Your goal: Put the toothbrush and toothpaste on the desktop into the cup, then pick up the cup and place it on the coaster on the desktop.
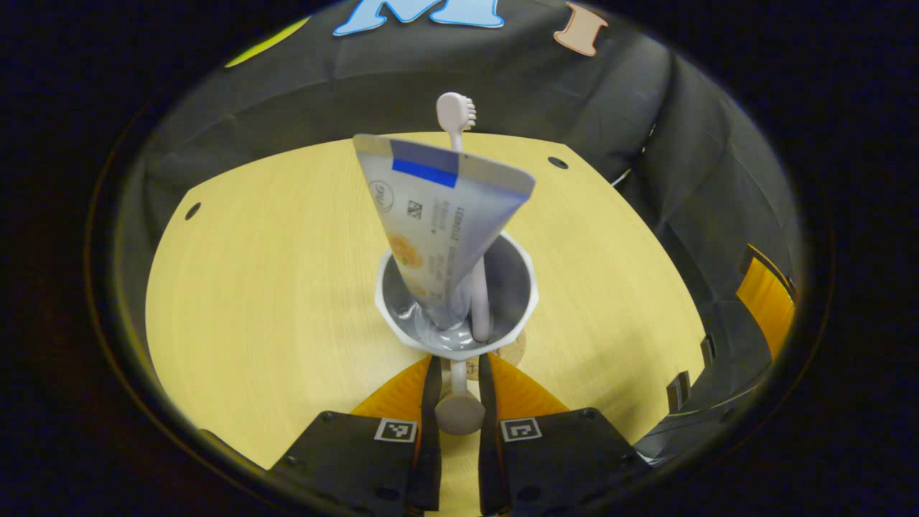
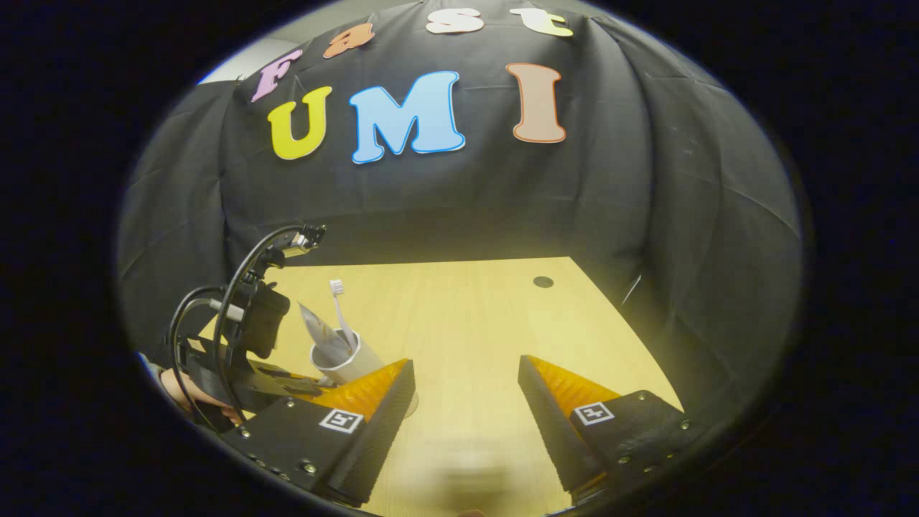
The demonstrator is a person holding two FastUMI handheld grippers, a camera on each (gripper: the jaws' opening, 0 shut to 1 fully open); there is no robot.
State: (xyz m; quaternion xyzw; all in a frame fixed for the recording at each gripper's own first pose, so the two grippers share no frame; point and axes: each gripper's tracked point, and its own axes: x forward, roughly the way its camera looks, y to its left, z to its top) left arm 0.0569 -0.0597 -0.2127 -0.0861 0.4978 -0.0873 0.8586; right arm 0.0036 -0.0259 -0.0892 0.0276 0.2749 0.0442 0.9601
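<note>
Left gripper view: the left hand-held gripper (image 1: 457, 373) is clamped on the cup's (image 1: 459, 345) handle; the toothpaste (image 1: 438, 230) and toothbrush (image 1: 459, 122) stand inside, the cup over the coaster (image 1: 518, 348) on the bench (image 1: 273, 287). Right hand-held gripper (image 2: 465, 388) hangs with its fingers spread apart, gripping nothing

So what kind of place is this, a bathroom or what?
Probably a staged recording booth, not a bathroom: a black cloth wall behind a bare wooden desktop, with just a cup holding toothpaste.
</note>
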